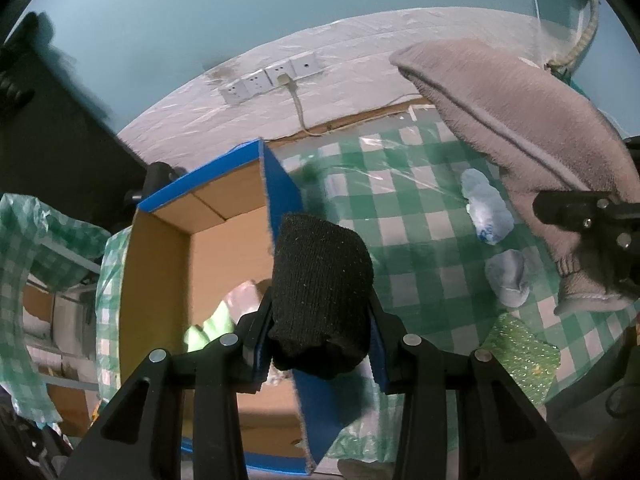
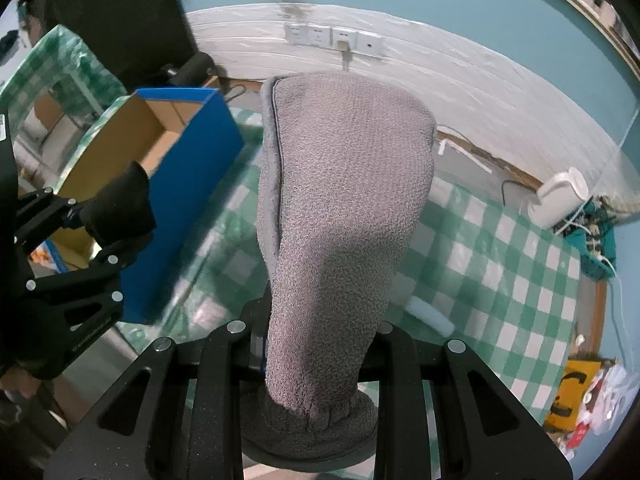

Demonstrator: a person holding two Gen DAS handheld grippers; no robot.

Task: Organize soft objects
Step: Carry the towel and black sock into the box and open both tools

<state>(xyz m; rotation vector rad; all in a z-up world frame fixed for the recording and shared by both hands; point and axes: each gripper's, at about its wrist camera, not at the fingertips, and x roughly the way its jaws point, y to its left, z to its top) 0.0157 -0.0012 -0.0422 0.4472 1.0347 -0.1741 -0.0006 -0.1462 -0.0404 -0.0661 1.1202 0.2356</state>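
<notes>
Your left tongs (image 1: 320, 332) are pinching a rolled black sock (image 1: 320, 288), both pads pressed into its lower end while the roll sticks up past the tips. It hangs right over the near-side blue wall of the open cardboard box (image 1: 160, 272), so the box rim sits directly beneath the sock. The box stands at the left edge of the surface (image 1: 400, 240), which wears a green-and-white checked cover under clear plastic. Inside the box you can make out something pale green and something pinkish, too blurred to name.

Your right tongs (image 2: 320, 344) are clamped on the cuff end of a grey fleece slipper (image 2: 344, 208), which stands tall in front of the camera and blocks most of the middle of the surface from that view. From the left wrist view the slipper hangs above the right part of the surface.

On the cover between the two tongs lie two pale blue sock bundles (image 1: 486, 210), one nearer the back wall and one nearer you, close together but apart. A glittery green sponge (image 1: 520, 356) lies toward the near edge, just beside your left tongs. The stretch of cover between the box wall and the blue bundles is bare. A white device (image 2: 558, 196) sits at the far right edge.
</notes>
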